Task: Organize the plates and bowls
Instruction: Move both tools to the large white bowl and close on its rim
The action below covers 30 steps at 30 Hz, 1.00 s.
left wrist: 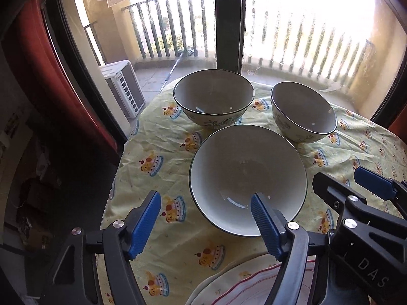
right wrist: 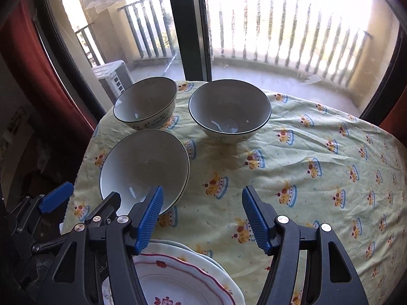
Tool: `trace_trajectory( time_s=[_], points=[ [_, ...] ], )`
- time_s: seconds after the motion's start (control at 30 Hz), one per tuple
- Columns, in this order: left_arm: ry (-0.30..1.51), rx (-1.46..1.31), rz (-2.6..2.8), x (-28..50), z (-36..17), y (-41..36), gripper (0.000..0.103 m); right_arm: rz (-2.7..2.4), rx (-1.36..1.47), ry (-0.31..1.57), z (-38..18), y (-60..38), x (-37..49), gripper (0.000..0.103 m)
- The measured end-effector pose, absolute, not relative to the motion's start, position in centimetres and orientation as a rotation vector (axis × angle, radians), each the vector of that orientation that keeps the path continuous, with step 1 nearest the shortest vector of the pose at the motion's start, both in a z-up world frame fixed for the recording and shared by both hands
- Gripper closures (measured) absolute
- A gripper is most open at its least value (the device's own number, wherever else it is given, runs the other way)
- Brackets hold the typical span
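Note:
Three grey-white bowls with dark rims stand on the yellow patterned tablecloth [left wrist: 165,150]. The near bowl [left wrist: 248,175] also shows in the right wrist view [right wrist: 145,167]. A far left bowl [left wrist: 213,96] and a far right bowl [left wrist: 304,110] stand behind it; in the right wrist view they are the small left bowl [right wrist: 146,101] and the wide bowl [right wrist: 230,106]. Stacked plates, the top one with a red scalloped rim [right wrist: 183,277], lie at the near edge [left wrist: 254,284]. My left gripper [left wrist: 206,225] is open, its right finger over the near bowl's rim. My right gripper [right wrist: 202,218] is open and empty above the plates.
The round table stands against a glass balcony door with a dark frame [left wrist: 229,20]. The table's left edge [left wrist: 114,178] drops off to a dark floor area. An air conditioner unit [left wrist: 124,86] sits outside. The cloth's right part [right wrist: 330,165] holds nothing.

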State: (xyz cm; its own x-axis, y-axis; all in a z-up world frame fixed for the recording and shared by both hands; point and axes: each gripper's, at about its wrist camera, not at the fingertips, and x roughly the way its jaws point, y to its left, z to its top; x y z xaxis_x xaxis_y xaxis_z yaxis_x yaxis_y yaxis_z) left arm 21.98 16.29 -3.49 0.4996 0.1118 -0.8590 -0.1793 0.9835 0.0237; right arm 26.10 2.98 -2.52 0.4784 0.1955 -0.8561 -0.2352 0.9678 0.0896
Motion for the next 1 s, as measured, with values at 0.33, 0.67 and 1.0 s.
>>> trace_trajectory(
  time_s=[0.33,0.67,1.0],
  points=[
    [1.052,-0.114,0.169,26.3,-6.4,17.5,0.04,0.25,-0.05,1.07,-5.7,5.1,30.6,0.035],
    [1.104,-0.152,0.17,27.7,-8.4,18.3,0.07,0.268,-0.02,1.128,-7.6,6.3,32.2,0.065],
    [1.122,-0.098,0.202,27.9,-8.4,17.4,0.074,0.273,-0.027,1.149,-7.6,6.5,31.9,0.077]
  ],
)
